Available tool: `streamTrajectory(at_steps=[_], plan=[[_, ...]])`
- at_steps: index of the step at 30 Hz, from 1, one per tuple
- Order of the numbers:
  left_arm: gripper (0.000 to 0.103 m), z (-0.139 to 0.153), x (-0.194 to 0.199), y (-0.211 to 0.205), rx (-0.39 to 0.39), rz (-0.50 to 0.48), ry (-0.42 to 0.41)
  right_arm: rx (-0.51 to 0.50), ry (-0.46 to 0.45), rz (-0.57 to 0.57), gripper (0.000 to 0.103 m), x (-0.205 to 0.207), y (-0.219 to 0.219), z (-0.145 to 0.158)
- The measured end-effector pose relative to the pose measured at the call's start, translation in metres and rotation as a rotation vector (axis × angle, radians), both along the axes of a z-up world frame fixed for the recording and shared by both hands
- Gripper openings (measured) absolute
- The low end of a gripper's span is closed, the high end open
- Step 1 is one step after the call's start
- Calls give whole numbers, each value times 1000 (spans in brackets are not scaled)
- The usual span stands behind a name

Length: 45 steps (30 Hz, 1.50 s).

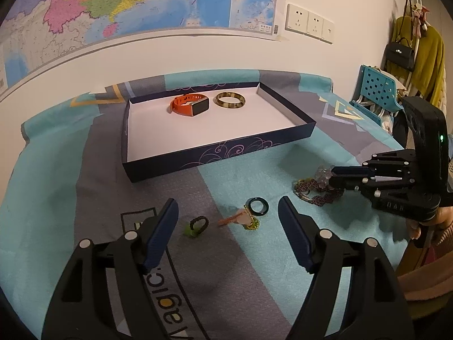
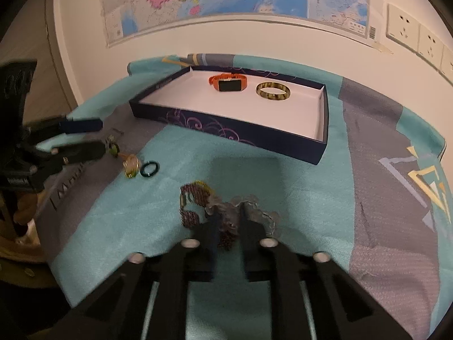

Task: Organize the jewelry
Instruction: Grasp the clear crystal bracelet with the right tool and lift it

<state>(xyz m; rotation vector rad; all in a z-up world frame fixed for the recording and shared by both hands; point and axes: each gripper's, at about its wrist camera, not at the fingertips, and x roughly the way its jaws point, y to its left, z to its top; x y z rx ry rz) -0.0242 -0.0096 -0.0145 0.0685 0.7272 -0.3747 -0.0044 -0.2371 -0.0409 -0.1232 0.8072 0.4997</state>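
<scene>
My left gripper (image 1: 228, 206) hangs open over the cloth. Below its spread fingers lie a dark green ring (image 1: 257, 206), a pale pendant (image 1: 246, 221) and a small black ring with a green bead (image 1: 198, 223). My right gripper (image 2: 229, 215) is shut on a pale crystal bracelet (image 2: 249, 201), which lies tangled with a purple beaded chain (image 2: 192, 198) on the cloth. The dark blue box (image 1: 220, 153) with a white floor holds an orange watch (image 1: 192, 104) and an amber bangle (image 1: 229, 100). In the left wrist view the right gripper (image 1: 332, 175) comes in from the right.
A teal and grey cloth (image 1: 254, 269) covers the table. A map (image 1: 141, 0) and wall sockets (image 1: 308, 22) are on the wall behind. To the right stand a blue chair (image 1: 376, 85) and a rack with a black bag (image 1: 399, 53) and clothes.
</scene>
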Motion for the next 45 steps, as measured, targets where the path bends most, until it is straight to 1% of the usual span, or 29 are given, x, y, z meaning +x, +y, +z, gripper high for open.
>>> streamTrajectory(at_steps=[4, 12, 21, 23, 27, 29, 32, 34, 35, 36, 38, 39, 40, 41, 42, 44, 45], plan=[[72, 0, 0, 2, 1, 9, 1, 63, 18, -47, 7, 8, -16, 3], [72, -3, 0, 6, -3, 23, 7, 135, 11, -93, 7, 20, -34, 14], [72, -12, 1, 12, 16, 45, 33, 110, 15, -106, 7, 26, -33, 8], [69, -15, 4, 13, 16, 51, 43, 106, 14, -105, 7, 27, -32, 7], [65, -20, 7, 16, 9, 60, 66, 105, 18, -113, 7, 28, -33, 5], [62, -22, 8, 16, 12, 62, 72, 104, 25, -125, 7, 29, -34, 2], [58, -25, 10, 17, 12, 61, 85, 103, 26, -137, 11, 30, -36, 1], [57, -26, 10, 18, 7, 62, 91, 86, 16, -147, 16, 29, -36, 1], [57, -26, 10, 18, 7, 64, 92, 81, 11, -152, 21, 29, -37, 1], [57, -26, 10, 18, 6, 66, 90, 82, 8, -155, 23, 28, -38, 1], [57, -24, 8, 17, 4, 58, 82, 82, 5, -160, 24, 28, -40, 2], [57, -23, 8, 16, 5, 55, 77, 81, 5, -162, 27, 29, -40, 2], [57, -22, 6, 15, 3, 45, 71, 81, 5, -166, 31, 29, -40, 2], [56, -20, 5, 14, 0, 37, 68, 80, 2, -168, 37, 30, -40, 2], [56, -19, 3, 11, -5, 16, 60, 76, 4, -166, 40, 31, -39, 2], [56, -16, -2, 4, 3, -20, 43, 69, 4, -170, 41, 33, -38, 2], [56, -16, -4, 0, 11, -33, 39, 72, 12, -171, 44, 35, -38, 1]])
